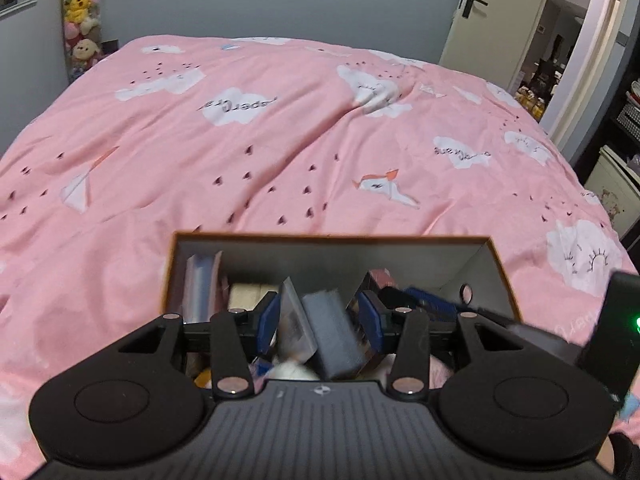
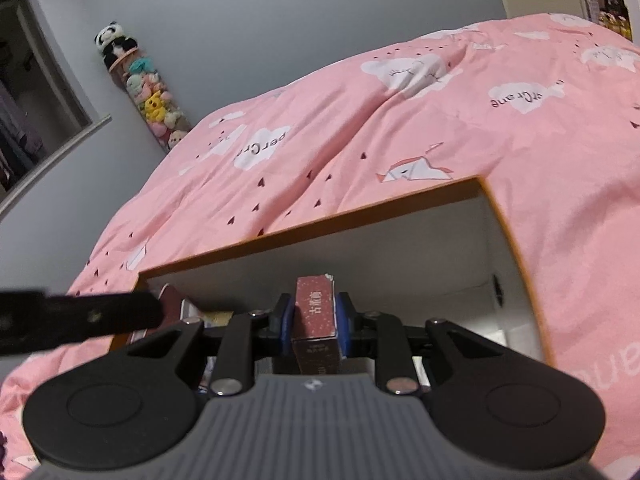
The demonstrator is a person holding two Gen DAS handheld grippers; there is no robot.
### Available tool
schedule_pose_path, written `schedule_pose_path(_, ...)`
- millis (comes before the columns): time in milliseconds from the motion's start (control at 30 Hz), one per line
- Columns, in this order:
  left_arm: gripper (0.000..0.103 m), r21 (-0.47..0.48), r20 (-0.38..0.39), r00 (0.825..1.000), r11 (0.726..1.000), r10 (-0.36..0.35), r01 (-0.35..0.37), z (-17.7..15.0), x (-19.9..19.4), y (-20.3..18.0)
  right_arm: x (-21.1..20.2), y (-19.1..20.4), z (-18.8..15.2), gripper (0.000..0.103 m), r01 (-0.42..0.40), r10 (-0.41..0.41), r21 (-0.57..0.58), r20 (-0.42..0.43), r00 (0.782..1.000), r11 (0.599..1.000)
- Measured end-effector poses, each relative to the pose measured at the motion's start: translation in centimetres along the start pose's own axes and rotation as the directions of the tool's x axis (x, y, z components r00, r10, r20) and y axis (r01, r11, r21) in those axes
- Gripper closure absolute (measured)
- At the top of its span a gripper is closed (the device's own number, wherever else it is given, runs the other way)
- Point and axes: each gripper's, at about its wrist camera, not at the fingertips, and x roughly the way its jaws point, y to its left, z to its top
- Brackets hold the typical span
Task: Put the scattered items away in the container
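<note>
Between the right tool's (image 2: 313,326) pads sits a maroon carton (image 2: 314,316).

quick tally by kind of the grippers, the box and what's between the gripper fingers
grippers: 2 (left gripper, right gripper)
orange-edged box: 1
dark red carton: 1
grey block: 1
total: 5

An orange-rimmed box (image 1: 505,264) rests on the pink-quilted bed (image 1: 280,152).
</note>
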Motion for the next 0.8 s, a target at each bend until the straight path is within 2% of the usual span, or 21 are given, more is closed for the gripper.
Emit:
schedule_pose_path(100, 0.052, 0.004, -0.012, 1.000, 1.000, 0.027, -0.027, -1.1, -1.2, 0.6, 0.0, 1.0, -0.3, 0.080, -0.010, 0.010, -0.043, -0.008, 1.000, 0.999)
schedule_pose_path(133, 0.052, 0.001, -0.014, 0.999, 0.999, 0.033, -0.033, -1.5, -1.7, 0.7, -0.1, 1.2, -0.3, 0.102, -0.018, 0.017, -0.045, -0.018, 1.000, 0.999)
schedule_pose_path(400, 0.052, 0.025, -0.036, 0.999, 1.000, 0.010, -0.010, -4.5, -4.4, 1.0, -0.5, 2.2, -0.8, 0.102, -0.030, 0.025, -0.081, -0.059, 0.998, 0.996)
schedule_pose_path(533, 0.052, 0.038, -0.044, 0.999, 0.999, -0.004, 0.006, -5.8, -5.4, 0.9, -0.8, 2.4, -0.9, 0.097, -0.030, 0.024, -0.097, -0.057, 0.998, 0.995)
schedule_pose_path(667, 0.052, 0.046, -0.041, 0.999, 0.999, -0.008, 0.010, -6.6, -6.5, 0.9, -2.1, 2.8, -0.6, 0.096, -0.030, 0.025, -0.124, -0.038, 0.999, 0.992)
schedule_pose_path(800, 0.052, 0.048, -0.013, 1.000, 0.999, -0.002, 0.002, -7.2, -8.0, 1.1, -5.4, 3.8, -0.3, 0.096, -0.043, 0.045, -0.164, 0.007, 0.999, 0.985)
